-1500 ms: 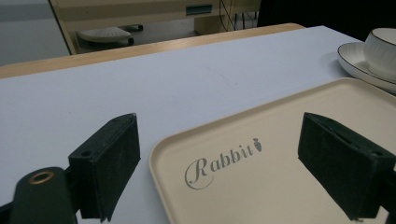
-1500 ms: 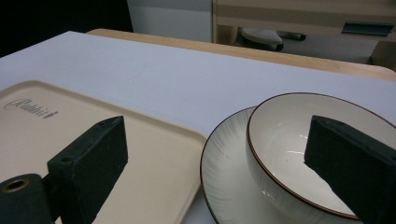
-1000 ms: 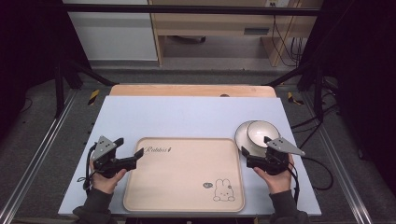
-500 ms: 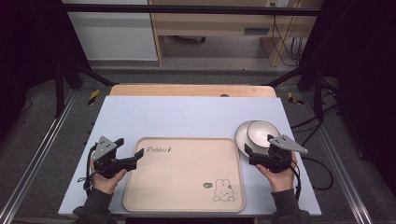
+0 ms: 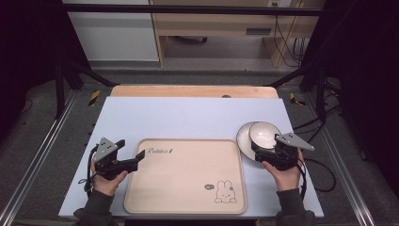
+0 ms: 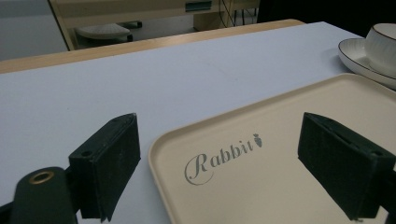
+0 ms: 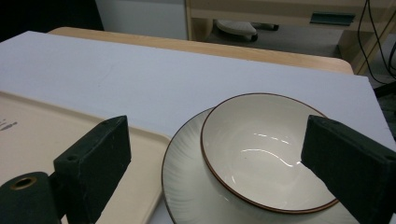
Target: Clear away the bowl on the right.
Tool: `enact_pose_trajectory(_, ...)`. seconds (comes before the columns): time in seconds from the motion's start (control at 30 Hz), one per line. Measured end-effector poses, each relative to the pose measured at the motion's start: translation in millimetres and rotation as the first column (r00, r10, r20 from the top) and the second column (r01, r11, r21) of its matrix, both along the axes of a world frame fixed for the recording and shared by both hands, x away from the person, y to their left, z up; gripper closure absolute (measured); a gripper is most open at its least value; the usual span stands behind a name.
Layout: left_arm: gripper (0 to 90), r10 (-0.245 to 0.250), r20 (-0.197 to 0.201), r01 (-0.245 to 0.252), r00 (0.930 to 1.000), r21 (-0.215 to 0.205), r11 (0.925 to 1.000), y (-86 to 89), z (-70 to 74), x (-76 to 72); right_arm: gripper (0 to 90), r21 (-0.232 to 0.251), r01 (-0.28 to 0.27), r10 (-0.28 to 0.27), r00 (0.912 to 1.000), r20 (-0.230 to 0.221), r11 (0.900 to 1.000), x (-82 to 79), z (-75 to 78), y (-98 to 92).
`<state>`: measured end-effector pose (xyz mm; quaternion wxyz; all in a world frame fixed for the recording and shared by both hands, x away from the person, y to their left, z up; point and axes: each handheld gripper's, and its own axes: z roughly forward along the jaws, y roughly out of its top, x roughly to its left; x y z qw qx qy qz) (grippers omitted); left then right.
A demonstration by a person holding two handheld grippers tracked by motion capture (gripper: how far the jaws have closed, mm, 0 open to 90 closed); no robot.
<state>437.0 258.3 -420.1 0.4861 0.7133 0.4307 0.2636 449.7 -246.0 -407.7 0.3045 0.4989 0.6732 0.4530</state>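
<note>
A beige tray [image 5: 188, 174] printed with "Rabbit" and a small bunny lies at the front middle of the table. To its right, a white bowl [image 5: 263, 134] with a brown rim sits on a white plate [image 5: 244, 139]. My left gripper [image 5: 131, 149] is open at the tray's left far corner, its jaws straddling the tray [image 6: 280, 168] corner. My right gripper [image 5: 260, 151] is open just in front of the plate. In the right gripper view the bowl [image 7: 261, 144] and plate [image 7: 187, 172] lie between the spread jaws, and nothing is gripped.
A pale blue mat [image 5: 188, 117] covers the table, with a wooden strip [image 5: 193, 91] along the far edge. The floor, a black frame and cables [image 5: 287, 42] lie beyond. The bowl [image 6: 383, 44] also appears far right in the left gripper view.
The right gripper has drifted slightly to the right beside the plate. The left gripper, tray and bowl stay where they were.
</note>
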Motion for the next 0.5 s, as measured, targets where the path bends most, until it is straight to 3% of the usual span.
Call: enact_pose_trajectory(0.5,12.8,-0.003,-0.003,0.003,1.0,0.007,1.0,-0.6,-0.3,0.2,11.1,0.003,0.069,-0.069,0.9972,-0.03,0.998,13.0,5.4,-16.6)
